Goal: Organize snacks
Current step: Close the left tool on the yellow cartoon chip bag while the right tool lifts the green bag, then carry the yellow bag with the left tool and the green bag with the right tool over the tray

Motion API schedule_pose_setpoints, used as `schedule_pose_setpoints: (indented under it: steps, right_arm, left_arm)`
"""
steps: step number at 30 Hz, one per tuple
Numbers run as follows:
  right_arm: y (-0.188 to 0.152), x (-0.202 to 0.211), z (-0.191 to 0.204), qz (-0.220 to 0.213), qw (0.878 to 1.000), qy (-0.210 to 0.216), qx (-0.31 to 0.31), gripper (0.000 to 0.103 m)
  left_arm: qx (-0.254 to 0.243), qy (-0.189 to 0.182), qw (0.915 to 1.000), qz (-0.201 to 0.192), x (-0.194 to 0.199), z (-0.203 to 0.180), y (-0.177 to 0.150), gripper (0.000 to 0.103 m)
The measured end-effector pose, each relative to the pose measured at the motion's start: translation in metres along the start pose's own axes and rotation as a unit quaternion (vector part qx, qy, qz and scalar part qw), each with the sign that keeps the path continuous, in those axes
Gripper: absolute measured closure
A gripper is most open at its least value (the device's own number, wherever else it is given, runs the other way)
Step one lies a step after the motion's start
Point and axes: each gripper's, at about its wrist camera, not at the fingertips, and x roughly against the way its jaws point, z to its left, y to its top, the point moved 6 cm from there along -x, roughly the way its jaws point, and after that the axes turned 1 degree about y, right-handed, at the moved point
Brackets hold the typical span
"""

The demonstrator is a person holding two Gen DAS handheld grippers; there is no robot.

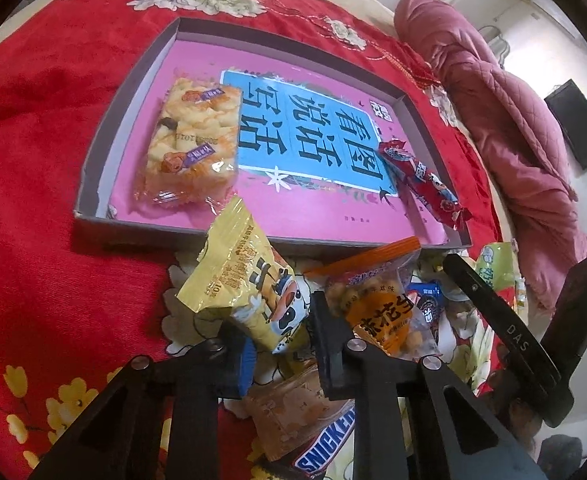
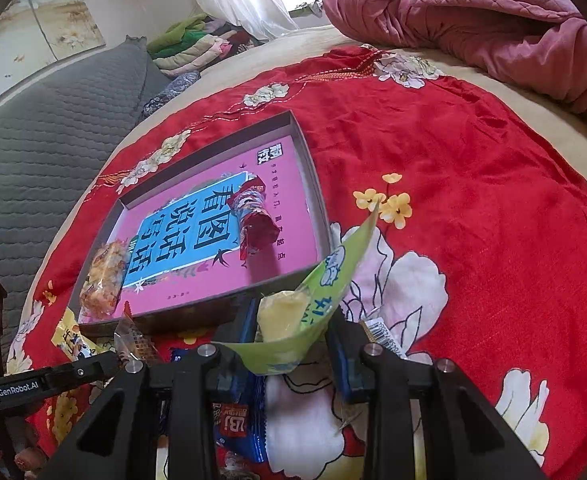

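My left gripper is shut on a yellow cow-print snack packet, which it holds just in front of the near rim of a shallow grey tray with a pink floor. A clear pack of rice crackers lies in the tray's left part and a red stick snack in its right corner. In the right wrist view, my right gripper is shut on a green packet with pale yellow contents, close to the tray's near right corner.
Loose snacks lie on the red flowered cloth under the grippers: an orange peanut bag, a Snickers bar, a beige packet and a blue wrapper. A pink quilt is heaped beyond the cloth.
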Motion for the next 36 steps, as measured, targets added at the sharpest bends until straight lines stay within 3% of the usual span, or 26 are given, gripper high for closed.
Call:
schedule_pose_setpoints:
  steps: [36]
  right_arm:
    - [-0.001, 0.038, 0.008, -0.030, 0.999, 0.023, 0.013, 0.069]
  left_arm:
    - [-0.009, 0.007, 0.9988, -0.048, 0.052, -0.003, 0.004, 0.081]
